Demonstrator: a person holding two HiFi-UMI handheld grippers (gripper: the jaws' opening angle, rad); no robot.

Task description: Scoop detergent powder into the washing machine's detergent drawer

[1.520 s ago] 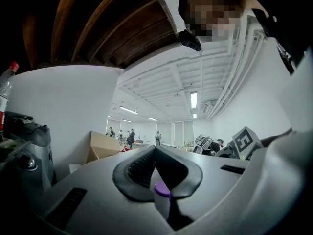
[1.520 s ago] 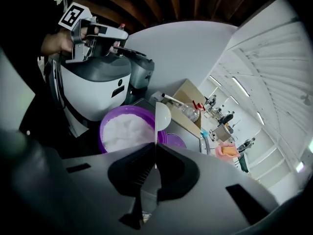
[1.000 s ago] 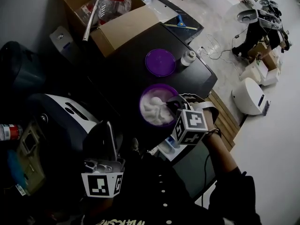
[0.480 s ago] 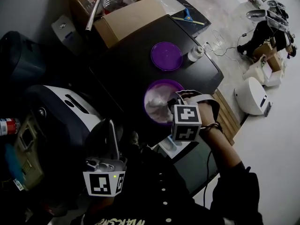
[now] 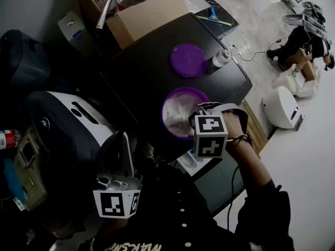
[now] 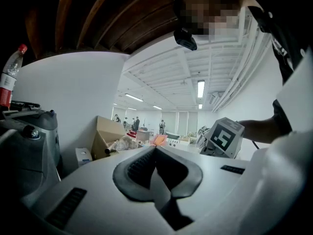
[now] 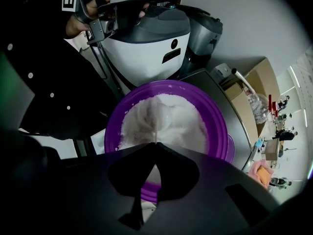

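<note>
Purple bowl (image 5: 180,90) of white detergent powder (image 5: 177,115) sat by the table's (image 5: 136,72) near edge, straight ahead of the right gripper (image 5: 193,117). Its jaws were closed on a thin white scoop handle (image 7: 155,130) that ran lengthwise into the powder. The drawer (image 5: 189,163) seemed to jut out just under that edge. The left gripper (image 5: 124,140), jaws together and empty, hung well apart. A cardboard box (image 5: 146,17) stood at the far corner.
</note>
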